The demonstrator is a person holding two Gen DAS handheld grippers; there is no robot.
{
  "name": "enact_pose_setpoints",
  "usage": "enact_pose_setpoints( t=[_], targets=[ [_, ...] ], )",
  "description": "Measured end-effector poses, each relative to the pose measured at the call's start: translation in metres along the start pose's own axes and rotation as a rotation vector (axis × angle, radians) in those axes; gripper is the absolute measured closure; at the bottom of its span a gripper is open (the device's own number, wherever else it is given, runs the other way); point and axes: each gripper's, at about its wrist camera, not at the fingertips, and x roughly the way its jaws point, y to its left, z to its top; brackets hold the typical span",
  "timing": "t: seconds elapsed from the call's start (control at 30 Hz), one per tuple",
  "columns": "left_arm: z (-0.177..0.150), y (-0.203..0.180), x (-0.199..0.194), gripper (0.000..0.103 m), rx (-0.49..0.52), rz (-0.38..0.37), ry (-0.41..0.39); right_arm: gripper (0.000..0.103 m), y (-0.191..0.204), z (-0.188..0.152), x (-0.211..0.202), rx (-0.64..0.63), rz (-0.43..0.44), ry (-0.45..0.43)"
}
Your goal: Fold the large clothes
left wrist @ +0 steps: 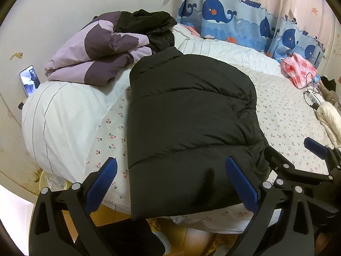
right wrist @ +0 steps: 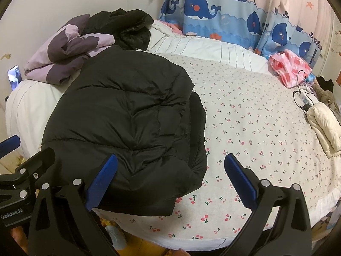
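A black puffer jacket (left wrist: 187, 128) lies folded into a long block on the cherry-print bed sheet (left wrist: 287, 123), its near end at the bed's front edge. It also shows in the right wrist view (right wrist: 125, 128). My left gripper (left wrist: 170, 183) is open and empty, its blue fingers spread above the jacket's near end. My right gripper (right wrist: 170, 181) is open and empty, over the jacket's right near corner and the sheet (right wrist: 255, 138). The right gripper also shows at the right edge of the left wrist view (left wrist: 298, 166).
A folded purple jacket (left wrist: 96, 55) and a black garment (left wrist: 153, 25) are stacked at the bed's far left on a white striped quilt (left wrist: 57, 115). A cream jacket (right wrist: 324, 128), a pink bag (right wrist: 289, 68) and cables (right wrist: 304, 98) lie at the right. A phone (left wrist: 29, 81) leans on the left wall.
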Motion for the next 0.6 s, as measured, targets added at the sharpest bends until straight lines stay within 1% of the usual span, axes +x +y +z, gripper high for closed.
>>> enact_pose_setpoints(
  t=[0.3, 0.6],
  targets=[
    [0.0, -0.001, 0.005, 0.006, 0.008, 0.001, 0.017, 0.006, -0.002, 0.0, 0.005, 0.008, 0.01, 0.018],
    [0.001, 0.005, 0.011, 0.006, -0.007, 0.001, 0.021, 0.006, 0.0, -0.002, 0.008, 0.01, 0.006, 0.023]
  ],
)
